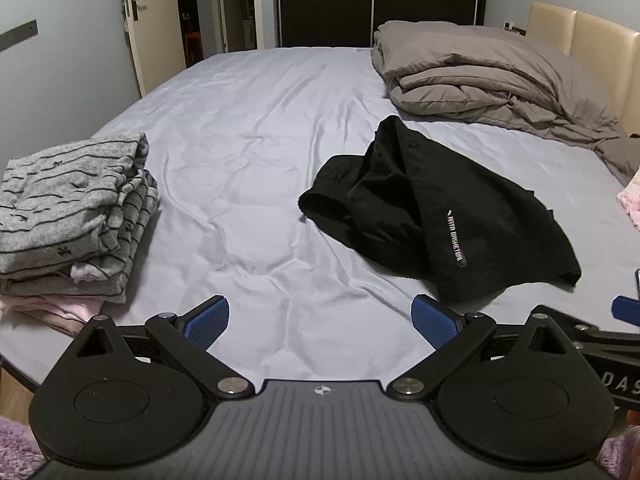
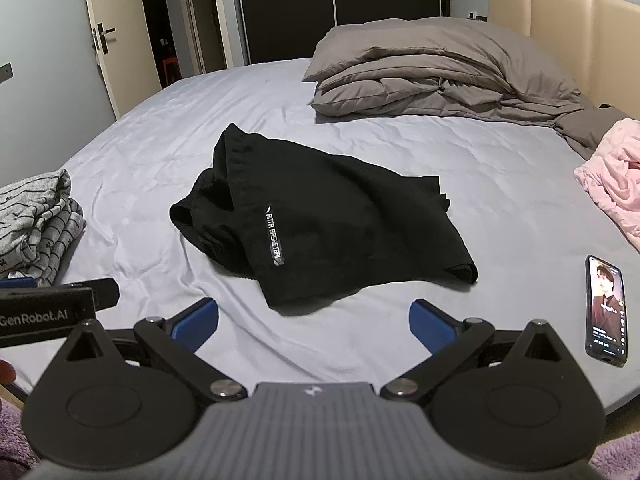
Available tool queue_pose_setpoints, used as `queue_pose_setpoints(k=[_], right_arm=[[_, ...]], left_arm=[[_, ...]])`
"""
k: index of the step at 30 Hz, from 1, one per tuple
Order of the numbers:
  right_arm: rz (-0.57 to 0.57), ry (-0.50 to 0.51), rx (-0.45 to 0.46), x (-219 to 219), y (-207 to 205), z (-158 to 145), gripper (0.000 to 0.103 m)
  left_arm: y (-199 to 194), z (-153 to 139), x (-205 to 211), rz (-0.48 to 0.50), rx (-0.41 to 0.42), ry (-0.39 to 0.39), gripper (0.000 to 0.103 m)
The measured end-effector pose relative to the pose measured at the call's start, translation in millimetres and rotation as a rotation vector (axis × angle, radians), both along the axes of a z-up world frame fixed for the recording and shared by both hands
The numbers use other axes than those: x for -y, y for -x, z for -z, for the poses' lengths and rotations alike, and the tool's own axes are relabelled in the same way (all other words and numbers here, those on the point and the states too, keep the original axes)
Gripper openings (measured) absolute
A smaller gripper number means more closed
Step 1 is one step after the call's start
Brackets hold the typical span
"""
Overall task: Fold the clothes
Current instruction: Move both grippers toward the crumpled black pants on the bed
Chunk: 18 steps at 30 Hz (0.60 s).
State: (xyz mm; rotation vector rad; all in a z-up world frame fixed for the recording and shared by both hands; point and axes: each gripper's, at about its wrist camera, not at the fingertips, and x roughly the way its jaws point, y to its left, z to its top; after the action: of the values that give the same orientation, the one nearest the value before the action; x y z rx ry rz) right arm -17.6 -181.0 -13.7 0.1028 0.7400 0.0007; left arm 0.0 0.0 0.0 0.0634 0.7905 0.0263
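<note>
On the bed (image 2: 280, 96), a crumpled black garment (image 2: 332, 216) lies mid-sheet with a white strip reading roughly "ANTA BASKETBALL", a folded grey striped stack (image 1: 68, 208) to its left, while the left gripper (image 1: 320, 320) and right gripper (image 2: 314, 320) hover with jaws apart, empty.

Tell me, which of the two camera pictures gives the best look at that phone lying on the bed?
The right wrist view. There the phone lies whole on the sheet, screen lit and facing up, right of the black garment. The left wrist view catches only a sliver of it at the picture's right edge.
</note>
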Motion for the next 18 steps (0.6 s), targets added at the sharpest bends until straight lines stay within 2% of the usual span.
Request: queue_pose_setpoints(k=[12, 18], right_arm=[[0.016, 0.025, -0.024, -5.6, -4.5, 2.7, 0.103], [0.018, 0.026, -0.023, -1.9, -0.6, 0.4, 0.103]], left_arm=[[2.9, -0.9, 1.5, -0.021, 0.026, 0.058, 0.100], [1.0, 2.4, 0.9, -0.023, 0.017, 0.060, 0.100]])
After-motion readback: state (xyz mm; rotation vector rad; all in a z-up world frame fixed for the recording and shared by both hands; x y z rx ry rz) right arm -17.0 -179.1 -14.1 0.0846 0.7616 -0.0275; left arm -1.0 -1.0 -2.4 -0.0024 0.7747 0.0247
